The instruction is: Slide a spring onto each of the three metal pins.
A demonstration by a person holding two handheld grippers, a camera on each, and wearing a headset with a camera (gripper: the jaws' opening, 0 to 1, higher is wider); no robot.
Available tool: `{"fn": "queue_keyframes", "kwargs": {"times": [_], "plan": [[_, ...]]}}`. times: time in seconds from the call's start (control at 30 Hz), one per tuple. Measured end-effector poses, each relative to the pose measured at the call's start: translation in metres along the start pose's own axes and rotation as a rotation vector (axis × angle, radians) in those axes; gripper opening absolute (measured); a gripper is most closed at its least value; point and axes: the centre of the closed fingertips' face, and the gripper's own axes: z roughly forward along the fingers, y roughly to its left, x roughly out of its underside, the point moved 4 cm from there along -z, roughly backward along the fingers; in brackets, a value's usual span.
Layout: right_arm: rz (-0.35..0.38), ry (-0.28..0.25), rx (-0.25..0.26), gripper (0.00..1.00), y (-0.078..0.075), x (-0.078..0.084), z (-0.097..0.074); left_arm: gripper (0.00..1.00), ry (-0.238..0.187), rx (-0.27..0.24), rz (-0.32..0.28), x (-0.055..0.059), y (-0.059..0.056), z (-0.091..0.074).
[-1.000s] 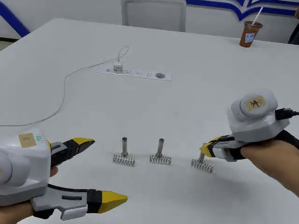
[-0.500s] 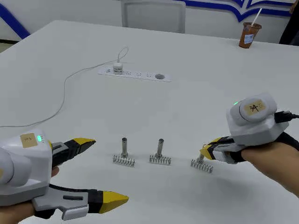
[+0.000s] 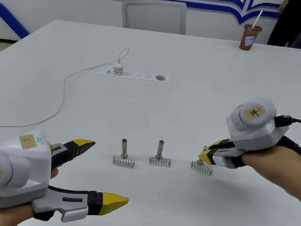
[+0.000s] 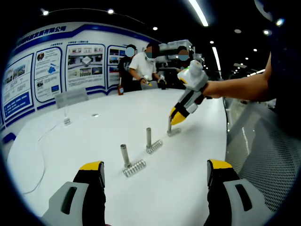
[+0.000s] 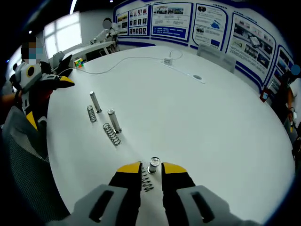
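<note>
Right tongs [image 3: 206,156] straddle the rightmost pin [image 5: 154,164] by the desk's [image 3: 188,94] near edge; grip cannot be told. Left tongs [image 3: 106,171] gape wide.

- Your head view is bright and even, with faint soft shadows on the white table [image 3: 188,103].
- In your left gripper view, ceiling lights [image 4: 197,12] glare over a dim far room.
- Both gripper views bend at the edges.

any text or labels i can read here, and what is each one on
Nothing can be quoted.
Right sticker, on the right gripper: handwritten mark, illegible.
Left sticker, on the left gripper: faint mark, illegible.
Cup label: blurred.
Wall posters: print too small.
</note>
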Motion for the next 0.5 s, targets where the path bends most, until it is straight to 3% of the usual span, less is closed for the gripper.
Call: {"fn": "queue_keyframes", "kwargs": {"times": [0.5], "plan": [[-0.004,0.001,-0.016,0.22,0.006,0.013,-0.009,0.92,0.003,0.020,0.000,0.001,0.002,0.004]]}}
